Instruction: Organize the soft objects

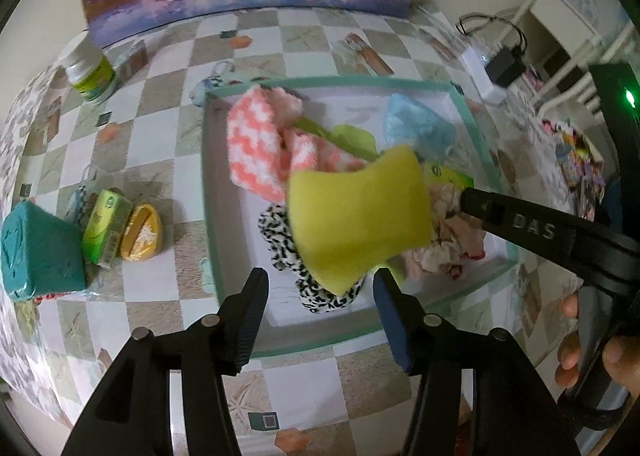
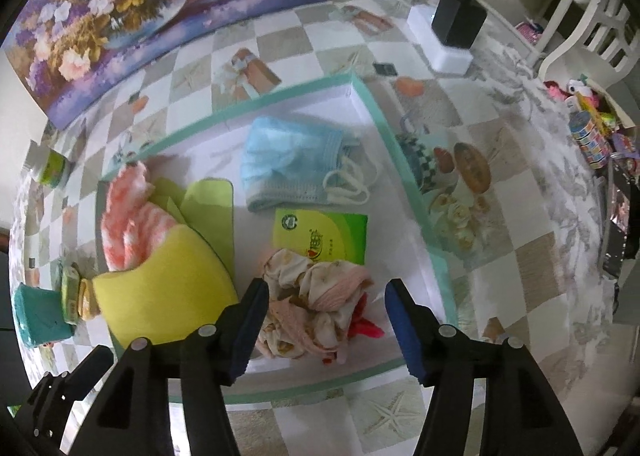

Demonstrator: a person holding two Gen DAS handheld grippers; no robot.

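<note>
A yellow sponge (image 1: 356, 216) is blurred just ahead of my open left gripper (image 1: 320, 292), over the white tray with a green rim (image 1: 236, 240); nothing grips it. It also shows in the right wrist view (image 2: 168, 288). In the tray lie a pink-and-white fuzzy cloth (image 1: 256, 144), a black-and-white spotted scrunchie (image 1: 304, 276), a blue face mask (image 2: 296, 164), a green tissue pack (image 2: 320, 234), a green cloth (image 2: 208, 208) and a floral scrunchie (image 2: 316, 308). My right gripper (image 2: 324, 320) is open over the floral scrunchie.
Left of the tray on the checkered tablecloth sit a teal block (image 1: 36, 248), a green packet (image 1: 106, 228) and a yellow pouch (image 1: 142, 232). A small jar (image 1: 90, 76) stands at the back left. A charger on a white box (image 2: 452, 28) is at the back right.
</note>
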